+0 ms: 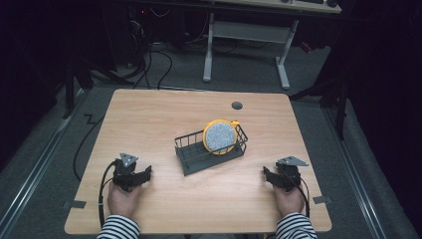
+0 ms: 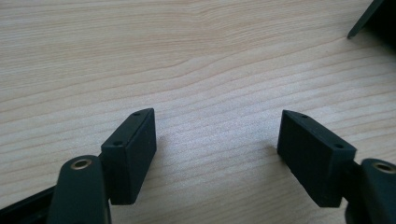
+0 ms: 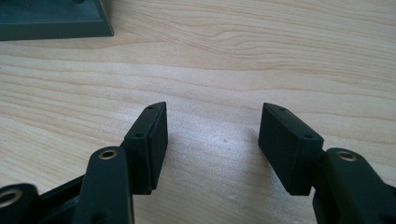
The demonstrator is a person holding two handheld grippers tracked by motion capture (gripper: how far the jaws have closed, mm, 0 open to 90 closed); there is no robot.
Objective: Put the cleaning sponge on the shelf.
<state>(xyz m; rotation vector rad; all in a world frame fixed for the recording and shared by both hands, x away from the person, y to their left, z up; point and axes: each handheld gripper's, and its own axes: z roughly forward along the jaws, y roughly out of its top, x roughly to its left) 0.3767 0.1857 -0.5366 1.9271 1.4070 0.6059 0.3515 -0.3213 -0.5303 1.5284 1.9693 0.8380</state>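
Observation:
A dark wire dish rack (image 1: 191, 155) stands at the middle of the wooden table (image 1: 149, 119). A round plate with a yellow rim and speckled grey face (image 1: 219, 136) stands on edge in its right half. My left gripper (image 1: 148, 174) rests low on the table at the front left, open, with bare wood between its jaws (image 2: 217, 135). My right gripper (image 1: 265, 174) sits at the front right, also open over bare wood (image 3: 212, 128). A corner of the rack's base (image 3: 56, 21) lies at the top left of the right gripper view, and another corner (image 2: 373, 18) at the top right of the left gripper view.
A grey cable grommet (image 1: 237, 105) sits in the tabletop near its far edge. Beyond the table are a white desk frame (image 1: 246, 35) and loose cables on the floor. Striped sleeves (image 1: 119, 228) come in from the bottom edge.

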